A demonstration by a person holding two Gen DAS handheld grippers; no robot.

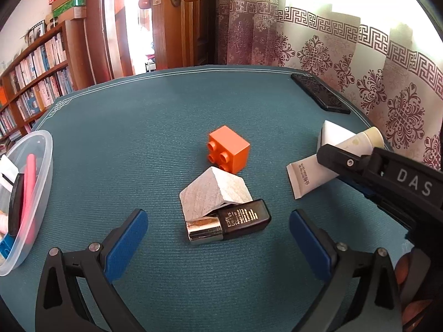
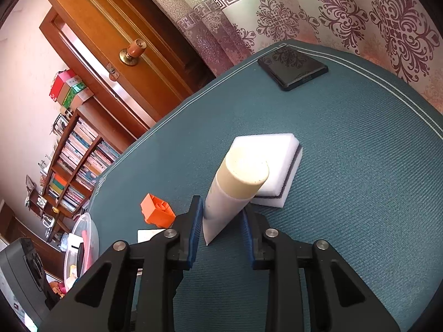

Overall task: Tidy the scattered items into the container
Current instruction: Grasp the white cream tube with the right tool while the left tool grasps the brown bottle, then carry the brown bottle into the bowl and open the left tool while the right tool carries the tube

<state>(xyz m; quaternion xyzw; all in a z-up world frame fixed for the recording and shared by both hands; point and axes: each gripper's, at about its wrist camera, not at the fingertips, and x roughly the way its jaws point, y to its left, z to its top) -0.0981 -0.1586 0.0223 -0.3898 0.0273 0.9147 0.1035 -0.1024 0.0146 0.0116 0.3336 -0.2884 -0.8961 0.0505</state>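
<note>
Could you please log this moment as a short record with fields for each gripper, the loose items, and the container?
left gripper: open, empty, low behind the dark bottle
right gripper: closed on the cream tube
loose items: orange brick, wooden block, dark bottle leaning against the block, white sponge
container: clear plastic tub at the table's left edge, already holding a pink stick and other things
elsewhere: black phone at the far corner
surface: teal mat
</note>
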